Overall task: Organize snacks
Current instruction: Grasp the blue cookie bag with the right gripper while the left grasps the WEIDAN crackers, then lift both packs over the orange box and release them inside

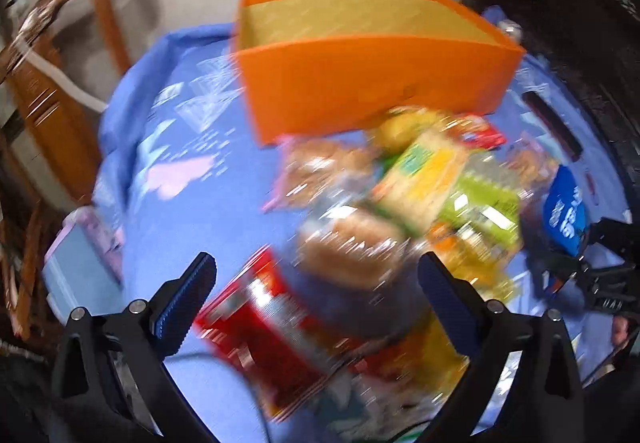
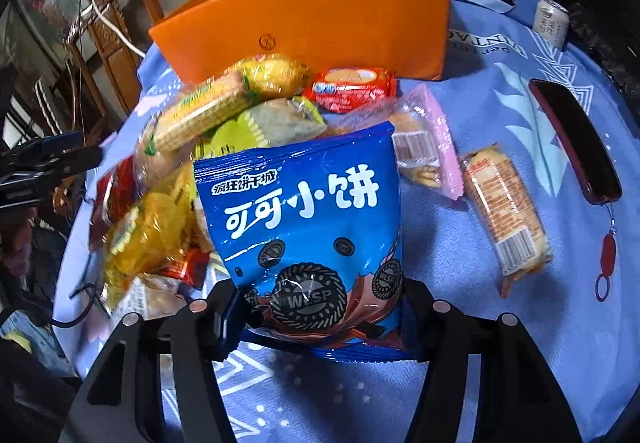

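A blue cookie bag [image 2: 304,227] stands upright between the pads of my right gripper [image 2: 320,295], which is shut on its lower part. Behind it lies a pile of snacks: a yellow wafer pack [image 2: 200,119], a red biscuit pack [image 2: 352,87] and a yellow chip bag [image 2: 148,231]. An open orange box [image 2: 320,27] stands at the back. My left gripper [image 1: 316,263] hangs open above the blurred pile, over a round bread pack [image 1: 352,247] and a red bag [image 1: 260,319]. The orange box [image 1: 372,87] sits beyond it, and the blue bag [image 1: 564,219] shows at the right.
A blue patterned cloth [image 2: 500,111] covers the table. A pink pack [image 2: 432,147] and a brown biscuit pack [image 2: 504,215] lie right of the pile. A dark red phone [image 2: 576,139] and a can [image 2: 552,23] sit at the far right. A wooden chair [image 2: 112,27] stands at the back left.
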A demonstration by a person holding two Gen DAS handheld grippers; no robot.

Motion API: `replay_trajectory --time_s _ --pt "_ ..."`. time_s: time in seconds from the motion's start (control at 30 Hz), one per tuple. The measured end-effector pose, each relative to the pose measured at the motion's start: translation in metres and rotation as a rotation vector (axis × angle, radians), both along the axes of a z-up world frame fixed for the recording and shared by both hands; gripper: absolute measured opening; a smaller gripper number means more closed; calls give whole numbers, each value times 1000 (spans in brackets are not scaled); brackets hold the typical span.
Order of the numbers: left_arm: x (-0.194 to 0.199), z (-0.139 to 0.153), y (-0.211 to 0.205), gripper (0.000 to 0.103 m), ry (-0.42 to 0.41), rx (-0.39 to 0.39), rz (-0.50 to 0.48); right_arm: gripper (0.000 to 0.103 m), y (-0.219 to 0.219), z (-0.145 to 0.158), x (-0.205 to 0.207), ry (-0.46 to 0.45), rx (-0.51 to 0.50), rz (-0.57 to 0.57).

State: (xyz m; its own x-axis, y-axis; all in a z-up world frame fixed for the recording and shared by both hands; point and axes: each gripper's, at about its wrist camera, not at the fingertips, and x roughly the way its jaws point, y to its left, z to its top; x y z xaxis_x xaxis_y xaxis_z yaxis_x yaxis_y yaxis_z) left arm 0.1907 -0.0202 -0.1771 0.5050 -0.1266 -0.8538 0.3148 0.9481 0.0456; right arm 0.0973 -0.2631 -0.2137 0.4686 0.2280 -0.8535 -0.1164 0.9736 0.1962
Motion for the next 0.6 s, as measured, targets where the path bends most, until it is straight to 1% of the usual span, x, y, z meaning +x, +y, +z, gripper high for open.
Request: replay_trajectory --time_s 0.1,0.13,0.23,0.33,0.4,0.47,0.53,0.57,0.6 --pt "13 -1 -31 99 -14 -6 -98 62 -5 5 0 -3 22 -25" --pt "20 -5 -42 99 -9 -5 -135 62 -6 6 -1 -1 28 -29" --pt "35 -19 -64 99 20 13 -205 62 -9 7 -3 6 31 -39" --pt "43 -30 -76 93 54 12 -249 62 -12 10 -7 2 36 -55" --pt "50 -39 -79 76 98 2 -273 62 -15 11 -9 -1 38 -67" --pt "53 -45 -81 70 116 3 -284 62 -18 12 -9 -5 41 -81" --pt "55 -47 -81 62 125 -14 -292 62 -20 14 -11 -9 43 -95" --pt "55 -47 -82 56 132 -24 -299 62 -21 14 -11 -10 43 -99" --pt "54 -46 -84 53 129 -28 -305 62 -21 14 -10 -10 45 -102"
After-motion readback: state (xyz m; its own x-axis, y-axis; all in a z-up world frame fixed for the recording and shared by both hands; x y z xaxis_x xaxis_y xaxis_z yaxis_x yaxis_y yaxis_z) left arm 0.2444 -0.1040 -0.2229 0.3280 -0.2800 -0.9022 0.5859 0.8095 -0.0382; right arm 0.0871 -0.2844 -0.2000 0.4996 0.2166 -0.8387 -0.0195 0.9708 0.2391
